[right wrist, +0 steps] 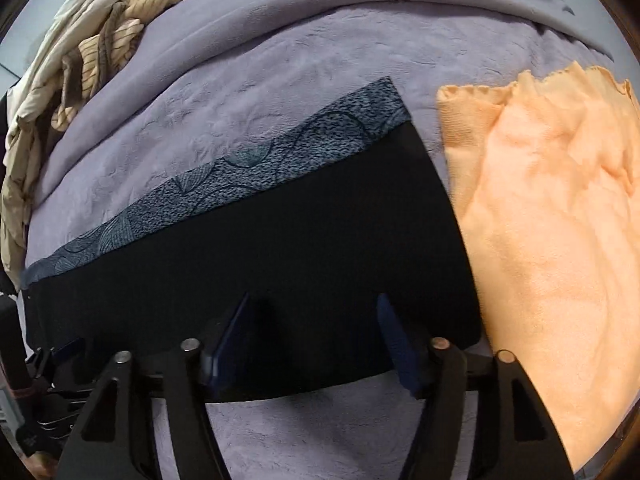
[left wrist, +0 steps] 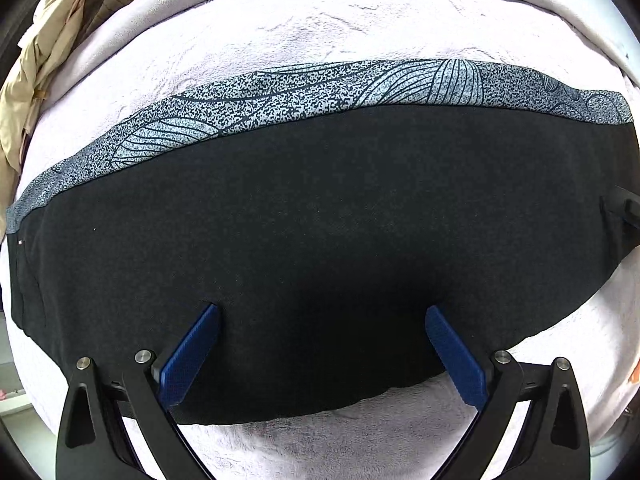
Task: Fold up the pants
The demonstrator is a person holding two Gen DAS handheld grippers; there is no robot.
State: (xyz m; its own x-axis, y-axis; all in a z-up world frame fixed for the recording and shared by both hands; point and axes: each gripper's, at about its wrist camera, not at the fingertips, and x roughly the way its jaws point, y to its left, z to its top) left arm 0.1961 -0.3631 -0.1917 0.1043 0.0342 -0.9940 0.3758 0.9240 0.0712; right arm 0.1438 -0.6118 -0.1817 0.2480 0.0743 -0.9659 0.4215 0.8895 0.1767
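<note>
Black knit with a speckled grey printed band along its far edge: the pants (left wrist: 320, 240) lie flat as a long strip on the lilac fleece blanket (left wrist: 320, 32) of the bed, already doubled lengthwise by the look of it. Your left gripper (left wrist: 322, 312) hovers over the near edge with its blue fingers (left wrist: 192, 356) spread wide and gripping nothing; your right gripper (right wrist: 314, 300) is likewise released, fingers apart above the near edge close to the squared-off end. An orange towel (right wrist: 552, 240) lies just beside that end, touching or slightly under it, I cannot tell which. A crumpled beige striped garment (right wrist: 92, 52) sits well apart at the far left.

Expect the fabric to be light, limp and stretchy, so it will sag between your two holds and the layers may slide on each other. Pinch through every layer at the near edge or the corners, not the top ply alone. The plush blanket will likely drag on the cloth, so lift before carrying it across, and keep clear of the towel.
</note>
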